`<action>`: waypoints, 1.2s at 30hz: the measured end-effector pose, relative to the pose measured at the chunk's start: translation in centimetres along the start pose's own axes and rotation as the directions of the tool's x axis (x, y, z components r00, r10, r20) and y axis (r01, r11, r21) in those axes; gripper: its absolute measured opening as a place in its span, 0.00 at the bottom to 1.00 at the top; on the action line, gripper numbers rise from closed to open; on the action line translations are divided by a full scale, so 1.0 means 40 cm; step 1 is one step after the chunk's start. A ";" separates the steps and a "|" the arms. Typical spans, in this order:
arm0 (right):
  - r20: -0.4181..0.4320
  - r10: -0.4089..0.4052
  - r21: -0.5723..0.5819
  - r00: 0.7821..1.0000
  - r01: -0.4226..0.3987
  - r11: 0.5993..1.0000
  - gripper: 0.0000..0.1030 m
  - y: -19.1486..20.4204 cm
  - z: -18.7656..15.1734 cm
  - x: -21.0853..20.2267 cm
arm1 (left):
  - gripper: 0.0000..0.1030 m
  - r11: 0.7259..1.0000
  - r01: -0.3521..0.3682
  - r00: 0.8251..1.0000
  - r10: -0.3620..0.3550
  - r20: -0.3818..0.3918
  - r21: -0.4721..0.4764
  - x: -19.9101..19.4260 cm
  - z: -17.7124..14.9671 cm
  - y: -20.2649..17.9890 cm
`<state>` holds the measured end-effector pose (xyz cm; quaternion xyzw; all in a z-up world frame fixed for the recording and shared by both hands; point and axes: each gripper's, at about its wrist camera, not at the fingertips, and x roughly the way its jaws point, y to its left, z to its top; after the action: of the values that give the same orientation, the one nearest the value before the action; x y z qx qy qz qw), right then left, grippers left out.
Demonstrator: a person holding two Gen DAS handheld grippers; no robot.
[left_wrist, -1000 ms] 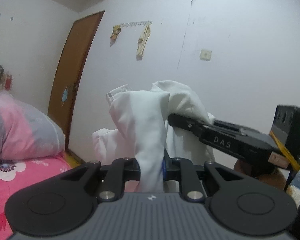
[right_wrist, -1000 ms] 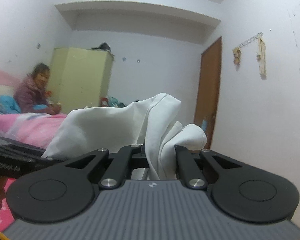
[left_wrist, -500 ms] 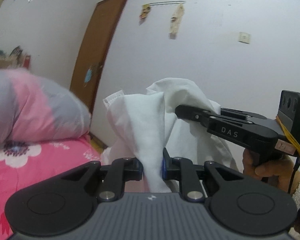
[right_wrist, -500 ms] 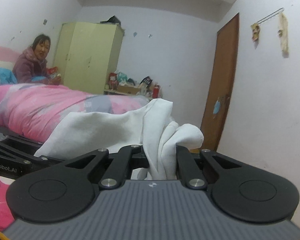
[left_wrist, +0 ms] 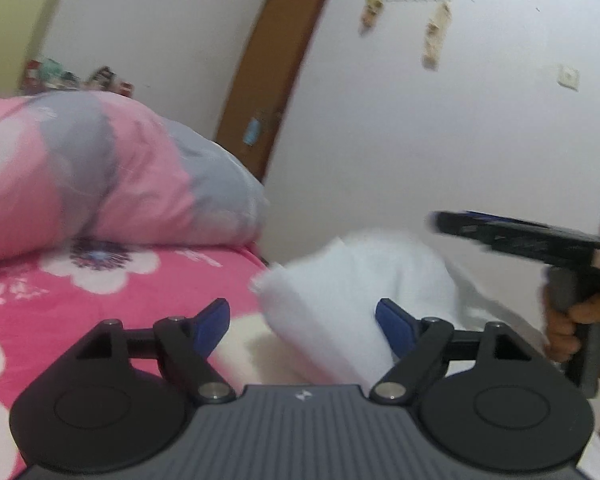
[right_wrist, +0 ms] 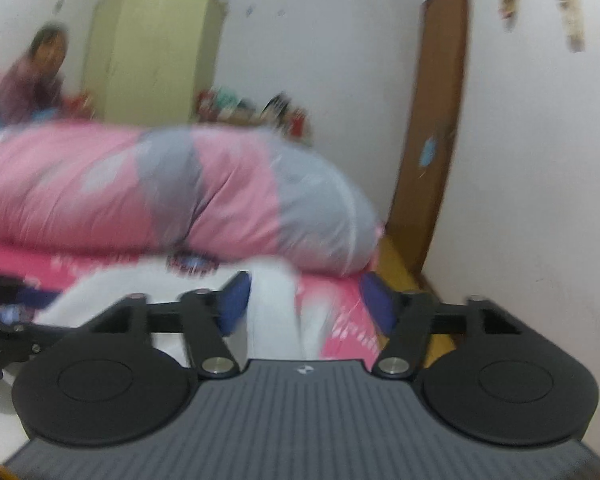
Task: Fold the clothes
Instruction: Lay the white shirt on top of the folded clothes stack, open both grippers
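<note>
Hand [left_wrist: 572, 328] only left view, person [right_wrist: 32, 76] right.

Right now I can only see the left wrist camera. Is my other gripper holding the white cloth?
Observer: No. In the right wrist view the right gripper has its fingers spread wide, with nothing pinched.
Operator: So where's the cloth over there?
Observer: The white cloth lies on the pink bed sheet, between those open fingers. It looks blurry.
Operator: Is anybody else in the room?
Observer: Yes, a person sits at the far left, next to a yellow-green wardrobe.
</note>
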<state>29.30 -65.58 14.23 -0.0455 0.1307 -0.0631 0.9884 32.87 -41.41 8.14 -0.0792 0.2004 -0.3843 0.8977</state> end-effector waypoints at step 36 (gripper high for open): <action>-0.121 -0.130 0.264 0.984 0.158 0.951 0.13 -0.193 -0.171 -0.225 | 0.83 0.987 -0.157 0.987 0.157 0.019 -0.029 0.139 0.080 -0.015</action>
<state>17.99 -72.47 10.76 0.0848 0.1675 -0.1549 0.9699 37.31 -45.88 9.56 -0.0795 0.2016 -0.3088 0.9261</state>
